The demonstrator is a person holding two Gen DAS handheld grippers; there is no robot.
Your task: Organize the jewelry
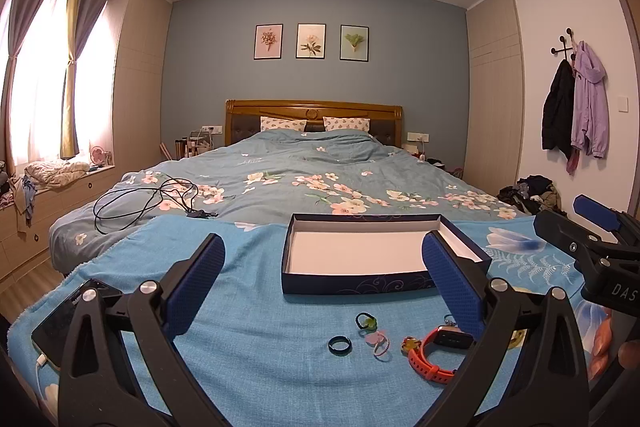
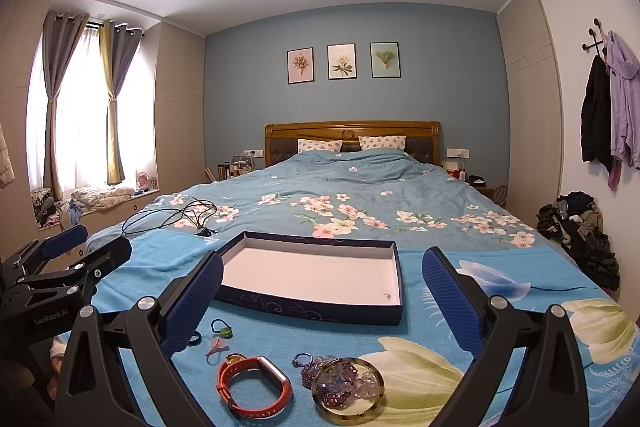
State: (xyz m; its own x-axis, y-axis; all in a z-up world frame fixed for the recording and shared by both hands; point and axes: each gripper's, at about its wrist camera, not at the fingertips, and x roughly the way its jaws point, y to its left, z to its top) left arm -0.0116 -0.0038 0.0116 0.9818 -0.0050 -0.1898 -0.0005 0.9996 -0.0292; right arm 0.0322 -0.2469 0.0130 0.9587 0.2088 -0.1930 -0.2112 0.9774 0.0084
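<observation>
Looking through the left camera first: the left tool (image 1: 322,259) has its two blue pads spread wide apart, holding nothing. Past it, a shallow dark blue box (image 1: 352,285) sits on the blue blanket (image 1: 248,307) at the foot of the bed, white inside, and I can't see anything in it from here. Just in front of the box, loose on the blanket: a dark ring (image 1: 340,344), a green hair tie (image 1: 366,321), a pink hair tie (image 1: 378,343) and an orange watch (image 1: 434,357). A phone (image 1: 60,323) lies off to the left.

Right camera: right tool (image 2: 322,263) is also wide apart and holding nothing. Same box (image 2: 320,307), bare apart from a tiny speck near its front right corner. Nearer, a round gold-rimmed dish (image 2: 348,389) holds purple and clear beads, just beside the watch (image 2: 252,385).
</observation>
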